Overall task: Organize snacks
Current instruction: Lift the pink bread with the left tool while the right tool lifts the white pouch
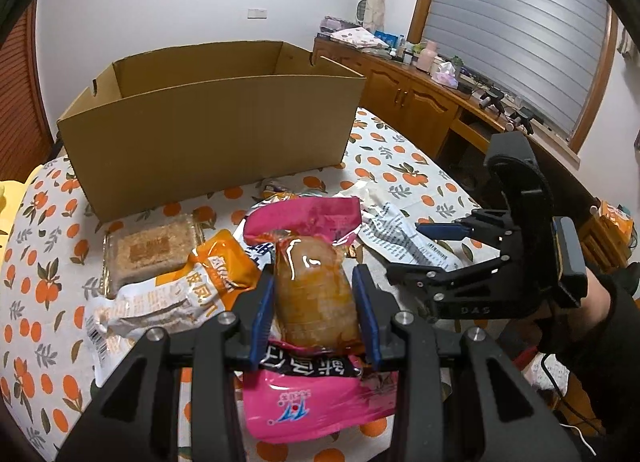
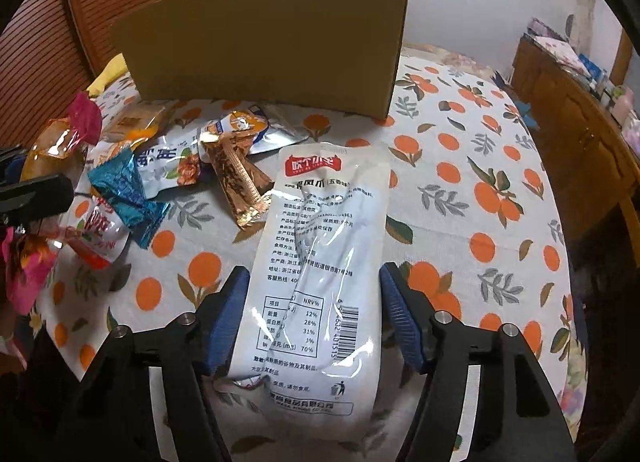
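A: Which step is this?

B: Picking up, with both hands. The left gripper (image 1: 314,298) has its fingers (image 1: 262,308) pinching a pink pack (image 1: 308,282) and holds it above the other snacks on the desk (image 1: 48,262), in front of the box (image 1: 208,133).

A: And the right?

B: The right gripper (image 2: 314,314) straddles a white pack (image 2: 320,246) lying on the desk. The left finger touches its edge; the right one stands just beside it, so no firm pinch yet, I'd say.

A: Next?

B: Carry the pink pack over the box's rim and drop it. The right must close fully before lifting.
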The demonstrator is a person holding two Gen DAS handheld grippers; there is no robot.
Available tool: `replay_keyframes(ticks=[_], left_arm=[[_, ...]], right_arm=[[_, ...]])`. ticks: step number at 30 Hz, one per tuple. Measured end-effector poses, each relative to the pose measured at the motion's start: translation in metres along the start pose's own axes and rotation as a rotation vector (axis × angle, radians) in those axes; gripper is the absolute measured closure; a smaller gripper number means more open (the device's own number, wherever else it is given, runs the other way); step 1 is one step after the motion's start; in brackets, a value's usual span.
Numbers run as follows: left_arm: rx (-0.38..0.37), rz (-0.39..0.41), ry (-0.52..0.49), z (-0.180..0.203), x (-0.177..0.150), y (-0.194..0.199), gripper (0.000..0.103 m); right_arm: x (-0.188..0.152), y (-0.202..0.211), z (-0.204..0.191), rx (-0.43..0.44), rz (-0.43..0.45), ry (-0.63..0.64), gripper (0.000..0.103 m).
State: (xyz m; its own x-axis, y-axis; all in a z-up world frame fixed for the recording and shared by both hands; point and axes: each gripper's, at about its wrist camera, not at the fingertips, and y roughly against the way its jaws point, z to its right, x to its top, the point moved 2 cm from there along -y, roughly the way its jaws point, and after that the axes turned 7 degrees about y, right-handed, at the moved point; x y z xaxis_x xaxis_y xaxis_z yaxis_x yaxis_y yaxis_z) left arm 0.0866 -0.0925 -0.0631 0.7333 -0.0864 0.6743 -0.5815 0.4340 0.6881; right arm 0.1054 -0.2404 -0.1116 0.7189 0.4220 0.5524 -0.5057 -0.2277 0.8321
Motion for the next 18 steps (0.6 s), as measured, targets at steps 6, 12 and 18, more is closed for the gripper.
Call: replay_keyframes(ticks=[6, 12, 18], left_arm=[[-0.003, 0.003, 0.001, -0.001, -0.002, 0.001, 0.067], [0.0, 0.006, 0.001, -0.001, -0.002, 0.001, 0.067], [0.007, 0.021, 0.003, -0.004, 0.002, 0.006, 0.067]], right_arm=[[-0.006, 0.006, 0.007, 0.015, 0.007, -0.021, 0.057], [-0.011, 0.014, 0.007, 0.009, 0.038, -0.035, 0.058], [-0.012, 0.024, 0.006, 0.013, 0.08, -0.046, 0.058]])
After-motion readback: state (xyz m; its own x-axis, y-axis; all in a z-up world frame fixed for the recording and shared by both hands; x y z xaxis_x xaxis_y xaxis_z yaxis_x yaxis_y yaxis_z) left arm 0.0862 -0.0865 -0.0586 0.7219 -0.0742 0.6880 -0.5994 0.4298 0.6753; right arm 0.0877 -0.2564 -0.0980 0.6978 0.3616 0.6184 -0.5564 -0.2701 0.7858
